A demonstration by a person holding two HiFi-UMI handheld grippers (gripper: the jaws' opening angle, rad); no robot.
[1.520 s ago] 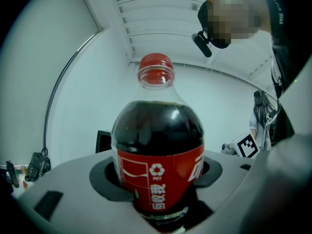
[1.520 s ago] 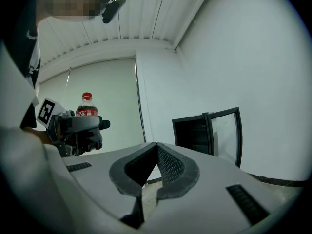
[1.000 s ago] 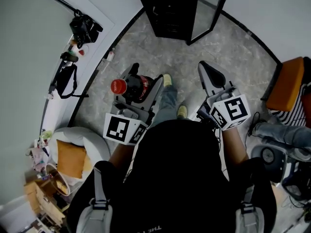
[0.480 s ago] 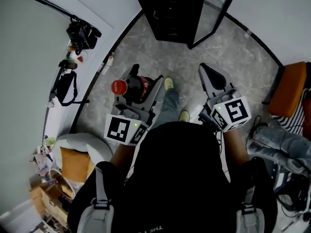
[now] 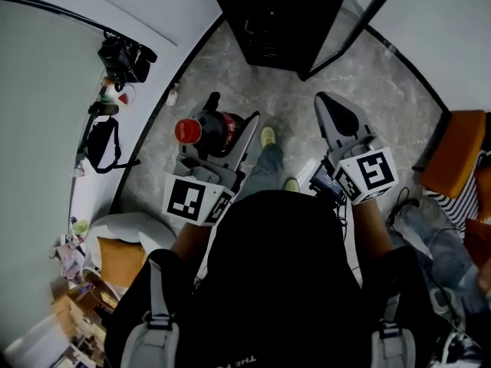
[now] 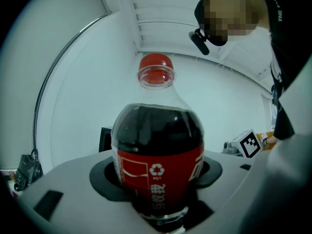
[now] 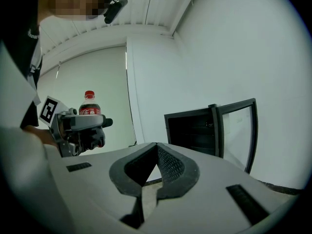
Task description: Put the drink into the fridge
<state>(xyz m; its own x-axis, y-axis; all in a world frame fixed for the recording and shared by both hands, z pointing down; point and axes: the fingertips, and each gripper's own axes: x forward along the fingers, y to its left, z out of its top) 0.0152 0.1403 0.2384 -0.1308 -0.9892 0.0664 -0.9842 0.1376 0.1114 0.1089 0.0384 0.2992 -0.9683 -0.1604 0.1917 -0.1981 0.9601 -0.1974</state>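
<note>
A cola bottle with a red cap and red label stands upright between the jaws of my left gripper, which is shut on its body. In the left gripper view the bottle fills the centre, and both dark pads press its sides. My right gripper is level with the left one, shut, with nothing in it; its pads meet at the tip. The black fridge stands ahead, and its glass door is swung open to the right. The right gripper view shows the fridge and its dark inside.
Grey marbled floor leads to the fridge between white walls. A camera and a black bag hang on the left wall. An orange chair and a seated person's legs are at the right. An orange cushion lies at the lower left.
Both grippers have moved forward toward the fridge, which now looks larger and closer. The bottle stays in the left gripper. The right gripper stays shut.
</note>
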